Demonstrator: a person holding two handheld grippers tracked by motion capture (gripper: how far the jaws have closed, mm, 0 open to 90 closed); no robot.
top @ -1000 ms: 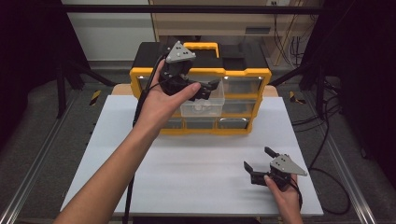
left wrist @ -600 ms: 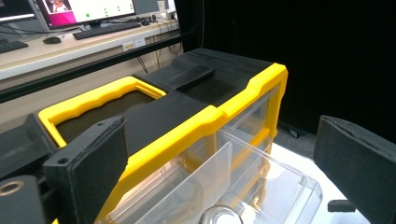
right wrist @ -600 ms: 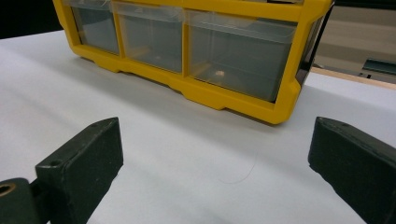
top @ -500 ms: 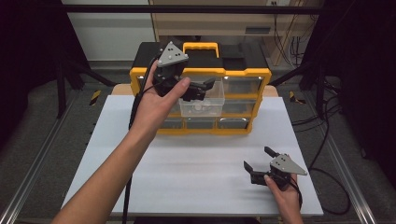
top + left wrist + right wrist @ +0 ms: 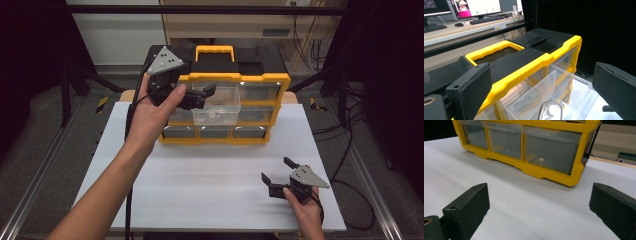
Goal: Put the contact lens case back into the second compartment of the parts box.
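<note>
left gripper [image 5: 200, 95]: jaws wide apart, holding nothing, above pulled-out clear drawer [image 5: 216, 105] | organizer [image 5: 250, 80] at table [image 5: 200, 190] far edge | drawer likely light, stiff, slippery; grasp front lip

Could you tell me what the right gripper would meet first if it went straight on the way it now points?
The right gripper, jaws open, points low across the bare white table toward the yellow organizer. Probably it would first meet the bottom row's clear drawer nearest the right-hand corner, or the yellow frame beneath it; depth is hard to judge.
</note>
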